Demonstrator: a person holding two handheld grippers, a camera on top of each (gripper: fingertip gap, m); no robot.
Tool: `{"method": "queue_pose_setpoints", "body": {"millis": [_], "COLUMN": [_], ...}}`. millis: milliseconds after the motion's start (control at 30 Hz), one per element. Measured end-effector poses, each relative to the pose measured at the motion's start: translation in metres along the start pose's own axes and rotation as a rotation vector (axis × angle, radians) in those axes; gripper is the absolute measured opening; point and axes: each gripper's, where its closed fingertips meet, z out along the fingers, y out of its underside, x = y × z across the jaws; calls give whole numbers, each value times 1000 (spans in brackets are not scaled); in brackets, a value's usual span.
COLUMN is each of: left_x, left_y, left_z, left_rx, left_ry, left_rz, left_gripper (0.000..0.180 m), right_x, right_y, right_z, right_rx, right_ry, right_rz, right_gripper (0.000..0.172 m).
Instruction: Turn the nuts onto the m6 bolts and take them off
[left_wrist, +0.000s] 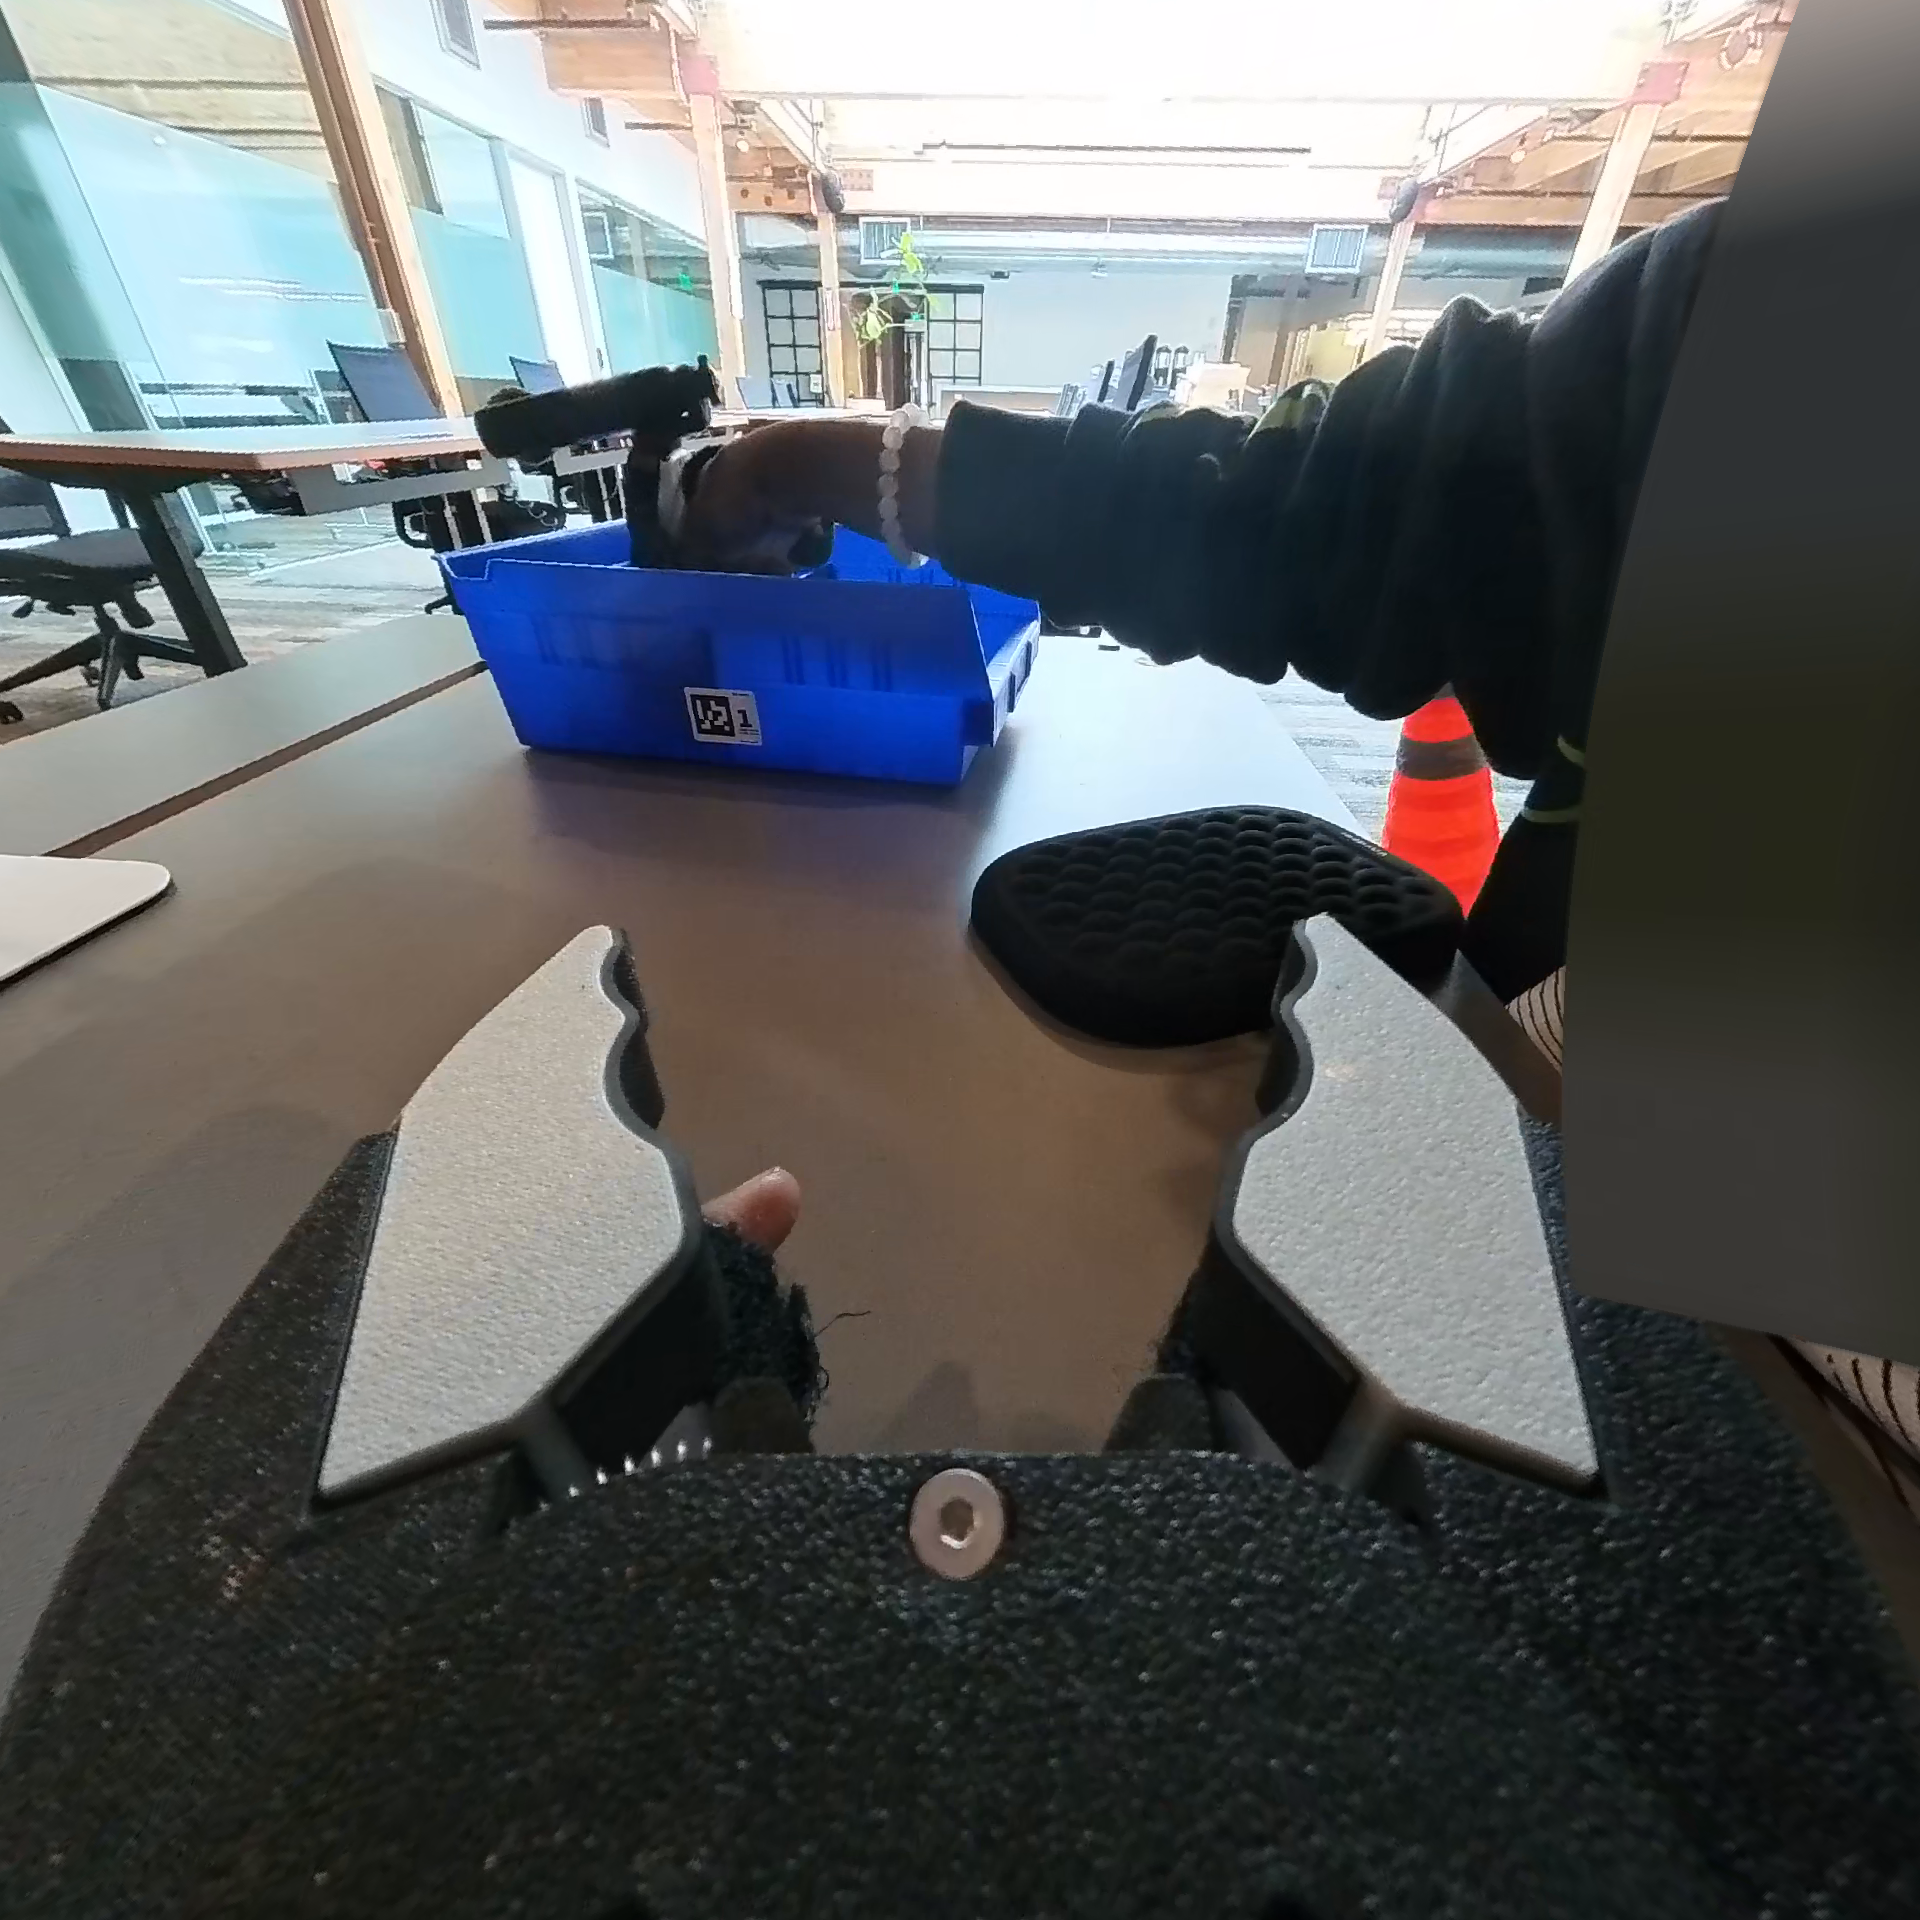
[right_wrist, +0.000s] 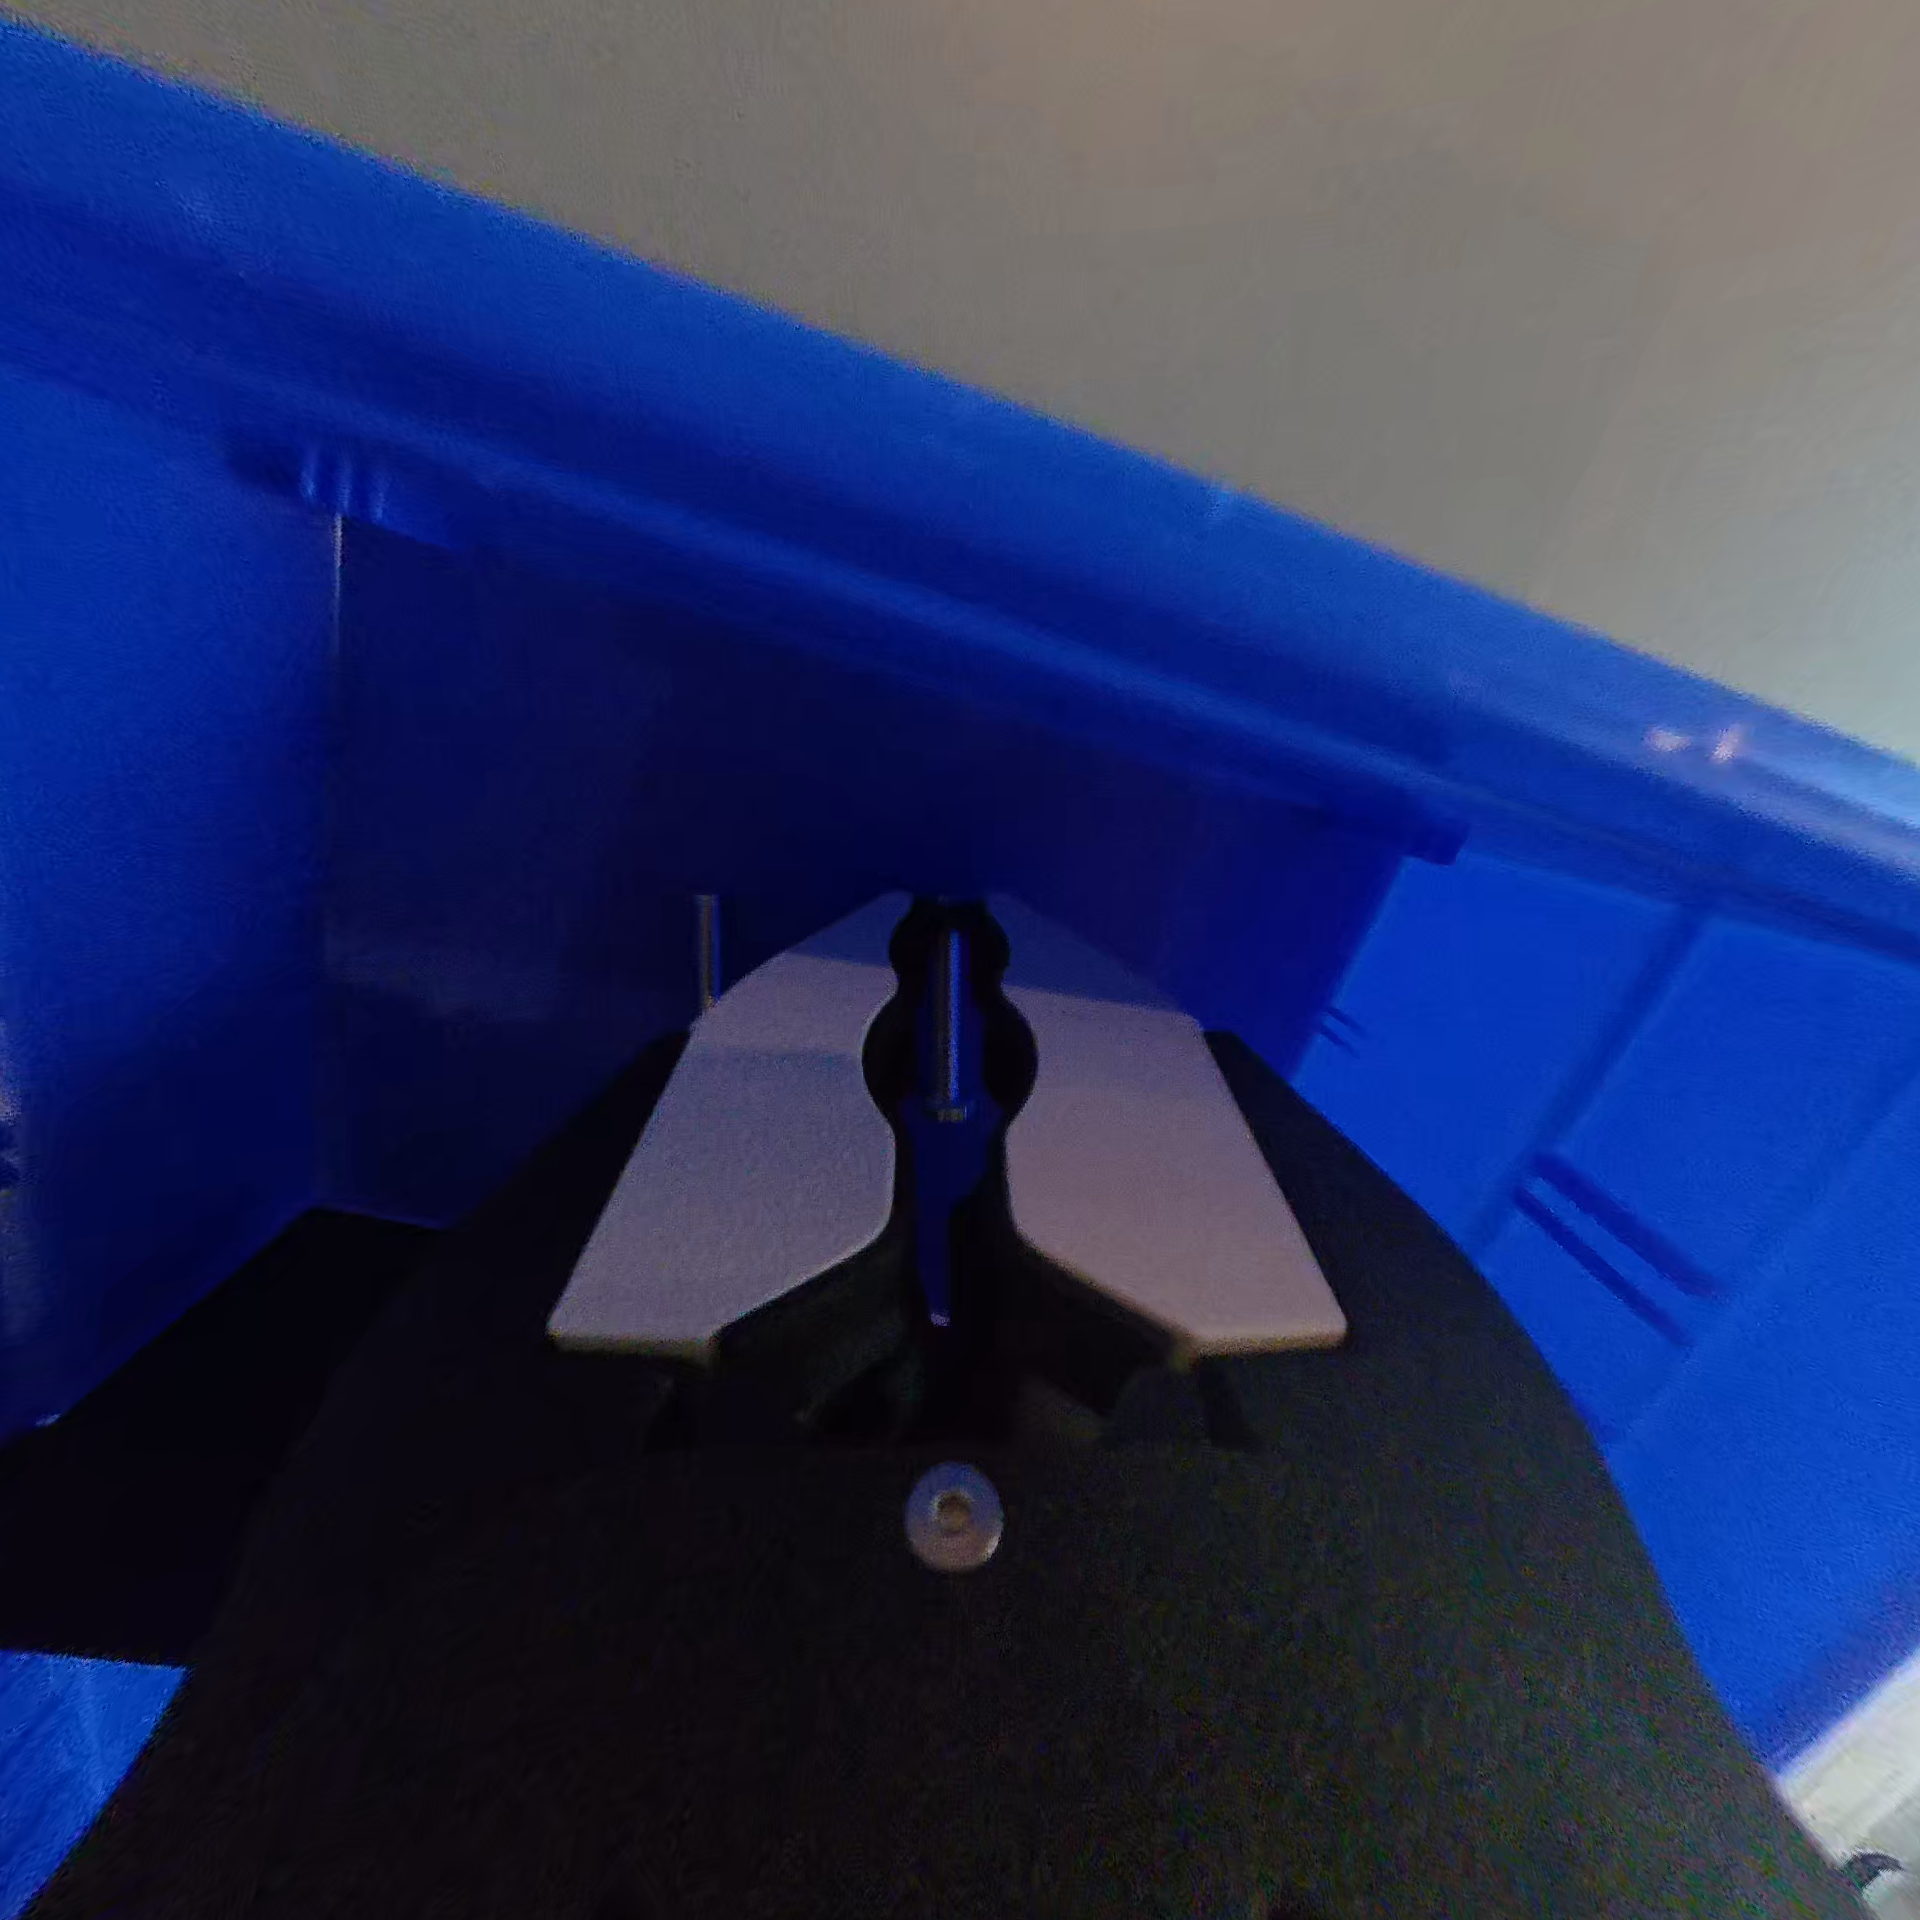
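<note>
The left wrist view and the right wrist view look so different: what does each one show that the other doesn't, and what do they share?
Only the left wrist view shows the dark table, a black dimpled pad, an orange cone, the office behind, and the left claw wide open with nothing in it. Only the right wrist view shows the right claw nearly closed around a slim metal bolt, with another bolt beside it. Both show the blue bin, outside and inside.

Open-plan office: desks (left_wrist: 239, 452), swivel chairs (left_wrist: 78, 582), glass partitions (left_wrist: 208, 281).

One blue bin (left_wrist: 748, 665), two bolts (right_wrist: 951, 1018), one black pad (left_wrist: 1195, 914), one orange cone (left_wrist: 1439, 800)
</note>
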Motion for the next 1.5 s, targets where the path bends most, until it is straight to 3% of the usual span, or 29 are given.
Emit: {"method": "queue_pose_setpoints", "body": {"millis": [233, 433, 633, 800, 967, 1067, 1167, 1267, 1500], "left_x": [-3, -14, -27, -48, -93, -126, -145, -160, -184], "left_y": [0, 1, -27, -75, -118, -107, -77, -43, 20], "left_z": [0, -6, -29, -95, -214, -293, -343, -371, -400], "left_rx": [-3, -26, 0, 42, -13, -188, -345, -468, -622], "left_ry": [-17, -89, -209, -446, -866, -1120, -1224, -1274, -1299], "left_rz": [-3, 11, 29, 35, -25, -110, -265, -386, -616], "left_gripper": [111, 106, 99, 90, 79, 75, 73, 70, 63], "right_x": [3, -35, -101, -149, -187, -205, -219, -231, -241], "right_y": [-11, -27, 3, 41, 68, 79, 84, 89, 101], "right_z": [-30, -113, -192, -238, -273, -280, -280, -279, -289], "right_rx": [128, 570, 921, 1127, 1305, 1334, 1335, 1317, 1328], "right_ry": [43, -2, -83, -73, -109, -145, -137, -141, -123], "right_rz": [14, -16, -108, -212, -275, -296, -332, -371, -426], "right_gripper": [30, 57, 67, 60, 27, 27, 33, 36, 36]}}
